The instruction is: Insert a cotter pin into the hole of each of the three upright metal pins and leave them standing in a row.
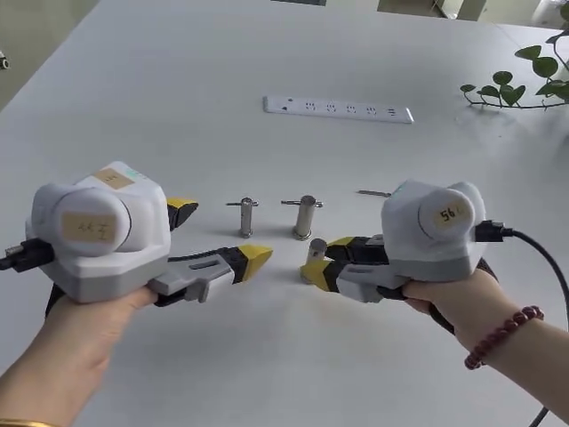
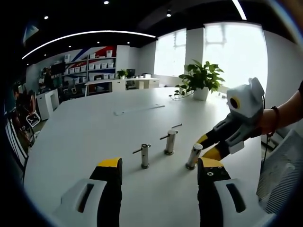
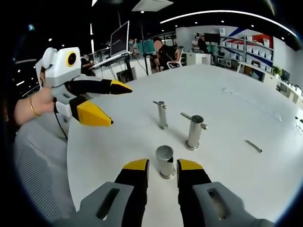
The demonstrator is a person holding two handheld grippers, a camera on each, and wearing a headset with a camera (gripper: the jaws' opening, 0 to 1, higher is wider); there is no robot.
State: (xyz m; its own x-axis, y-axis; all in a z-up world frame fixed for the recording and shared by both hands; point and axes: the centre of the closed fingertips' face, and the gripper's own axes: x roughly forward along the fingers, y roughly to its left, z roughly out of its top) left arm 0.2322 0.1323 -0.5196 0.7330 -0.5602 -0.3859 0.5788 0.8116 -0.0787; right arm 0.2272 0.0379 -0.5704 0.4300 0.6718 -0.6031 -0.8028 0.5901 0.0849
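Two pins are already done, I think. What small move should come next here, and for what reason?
Probably the open left hand-held gripper should reach for the loose cotter pin on the table. The near metal pin has no cotter pin yet, and the right hand-held gripper has its jaws on both sides of it; the other two metal pins already carry theirs.

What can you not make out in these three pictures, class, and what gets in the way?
Head view: third pin, lower part hidden behind the right gripper; grip or mere closeness cannot be told.
Head view: loose cotter pin, one end cut off by that gripper's body.
Right gripper view: third pin's hole, too small to tell.
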